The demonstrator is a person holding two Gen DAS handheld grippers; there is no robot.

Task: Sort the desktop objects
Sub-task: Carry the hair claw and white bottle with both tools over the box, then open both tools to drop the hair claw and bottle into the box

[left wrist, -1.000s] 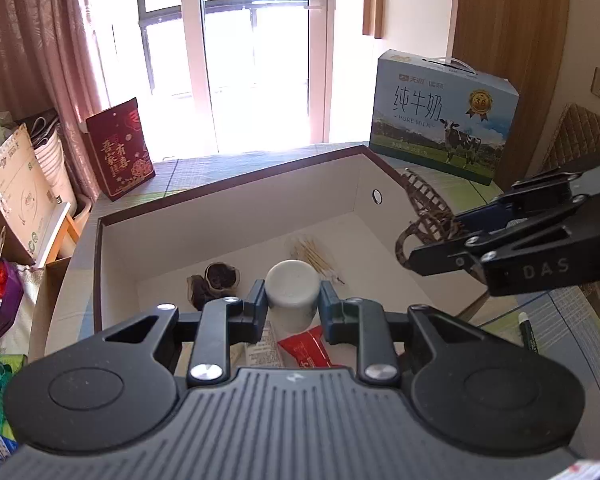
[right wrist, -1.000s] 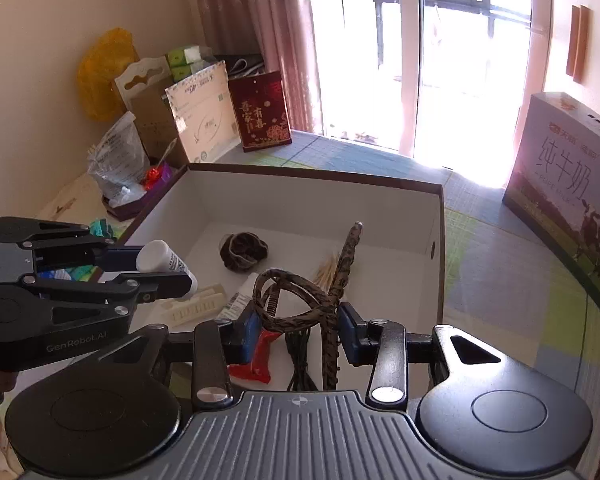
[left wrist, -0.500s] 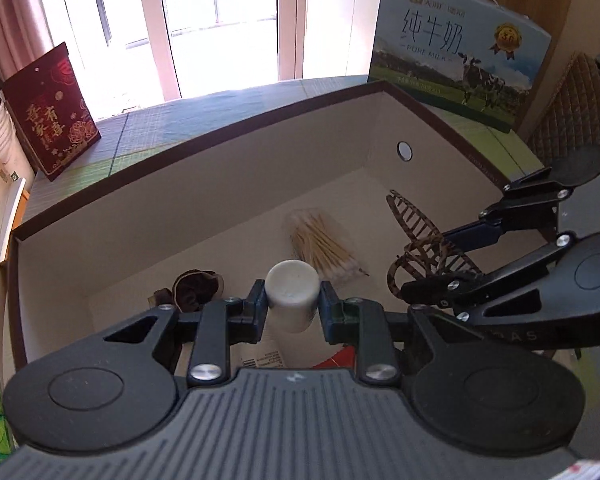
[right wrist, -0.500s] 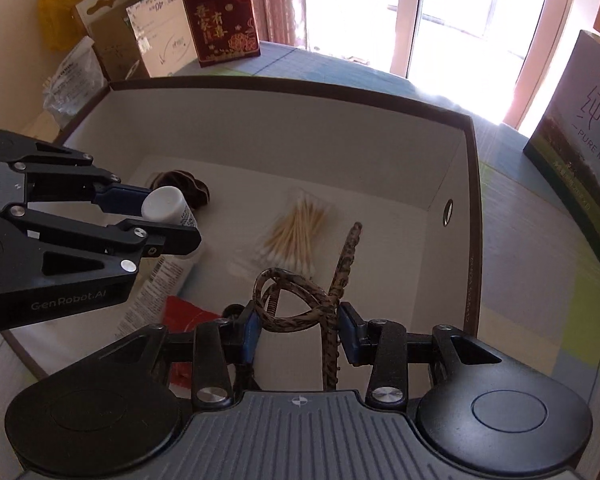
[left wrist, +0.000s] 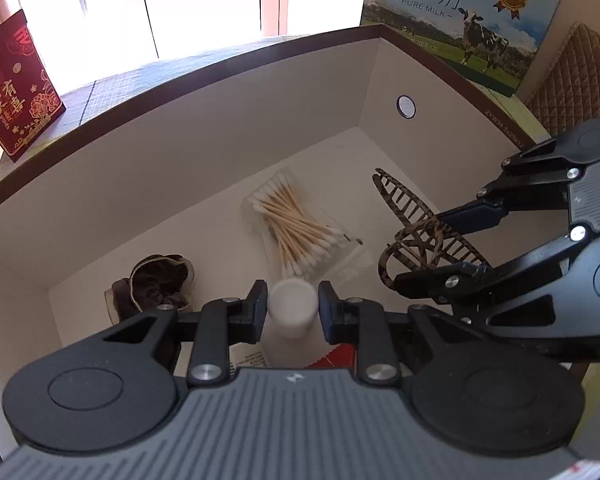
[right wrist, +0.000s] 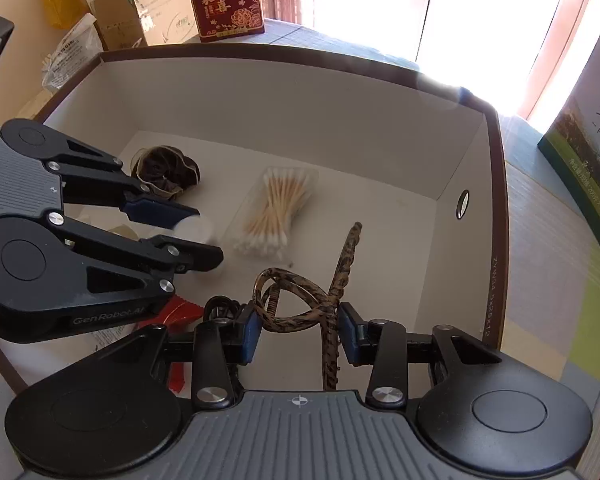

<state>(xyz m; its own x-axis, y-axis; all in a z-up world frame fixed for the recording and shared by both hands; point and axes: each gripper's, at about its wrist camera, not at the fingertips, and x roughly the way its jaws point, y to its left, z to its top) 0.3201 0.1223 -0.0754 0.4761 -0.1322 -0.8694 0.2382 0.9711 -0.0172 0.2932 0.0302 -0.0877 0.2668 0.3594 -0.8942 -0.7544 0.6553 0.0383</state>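
Both grippers are inside a white box with a brown rim (left wrist: 228, 148) (right wrist: 284, 112). My left gripper (left wrist: 293, 307) is shut on a white bottle (left wrist: 292, 312) by its cap, low over the box floor; it also shows in the right wrist view (right wrist: 196, 227). My right gripper (right wrist: 298, 330) is shut on a tortoiseshell hair claw clip (right wrist: 300, 300), also seen in the left wrist view (left wrist: 420, 236), held to the right of the bottle.
On the box floor lie a bag of cotton swabs (left wrist: 296, 232) (right wrist: 276, 212), a brown scrunchie (left wrist: 156, 280) (right wrist: 164, 168), a red packet (right wrist: 180, 316) and a black cable (right wrist: 220, 306). A milk carton (left wrist: 456, 16) and a red gift bag (left wrist: 12, 92) stand outside.
Both grippers have moved forward and down into the box, carrying the bottle and the hair clip closer to the floor.
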